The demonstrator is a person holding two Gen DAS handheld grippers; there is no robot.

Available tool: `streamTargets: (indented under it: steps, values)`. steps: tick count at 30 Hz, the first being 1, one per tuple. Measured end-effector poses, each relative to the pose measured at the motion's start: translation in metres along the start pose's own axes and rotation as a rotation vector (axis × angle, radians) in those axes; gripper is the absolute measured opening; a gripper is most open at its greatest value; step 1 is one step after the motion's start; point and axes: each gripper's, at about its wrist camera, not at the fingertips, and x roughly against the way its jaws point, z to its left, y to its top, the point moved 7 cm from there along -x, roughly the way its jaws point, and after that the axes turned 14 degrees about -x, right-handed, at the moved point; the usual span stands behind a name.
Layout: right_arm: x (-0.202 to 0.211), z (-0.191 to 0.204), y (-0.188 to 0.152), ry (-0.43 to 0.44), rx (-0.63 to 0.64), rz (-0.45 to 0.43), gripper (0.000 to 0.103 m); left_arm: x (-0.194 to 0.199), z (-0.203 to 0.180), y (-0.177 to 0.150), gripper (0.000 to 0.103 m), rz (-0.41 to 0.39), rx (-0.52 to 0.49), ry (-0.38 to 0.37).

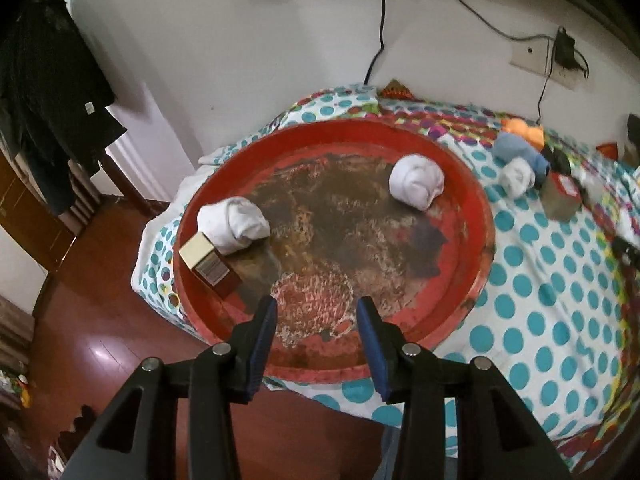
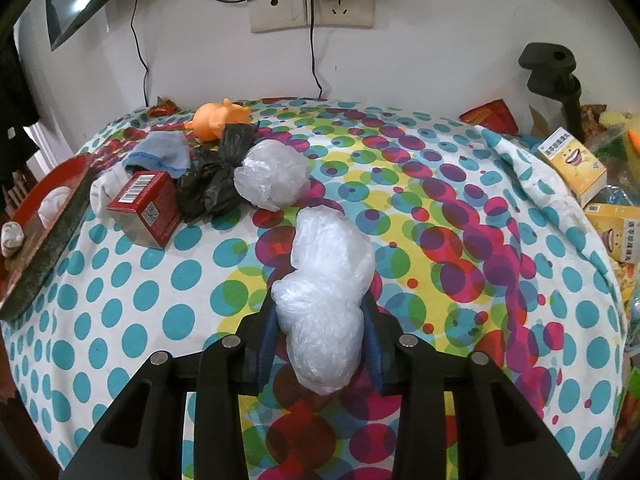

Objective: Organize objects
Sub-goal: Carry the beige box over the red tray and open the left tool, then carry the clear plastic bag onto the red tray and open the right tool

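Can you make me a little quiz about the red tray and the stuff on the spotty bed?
1. How many white sock balls lie in the red tray?
2. True or false: the left gripper is holding the small box.
3. What is between the right gripper's jaws: A) the orange toy, B) the clear plastic bag, C) the black bag?

Key
1. Two: one by the small box, one at the far side.
2. False: its jaws are open with nothing between them.
3. B: the pads press on the bag's sides.
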Motion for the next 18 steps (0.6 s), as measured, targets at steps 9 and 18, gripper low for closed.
streamTargets:
  steps: [9, 18]
  values:
    - [0.005, -0.02, -0.002, -0.08, 0.02, -0.01, 0.035, -0.004, 0.027, -0.008, 0.042, 0.012, 0.044, 0.002]
    - [0.034, 0.021, -0.011, -0.032, 0.06, -0.017, 0.035, -0.012, 0.051, -0.017, 0.042, 0.037, 0.087, -0.003]
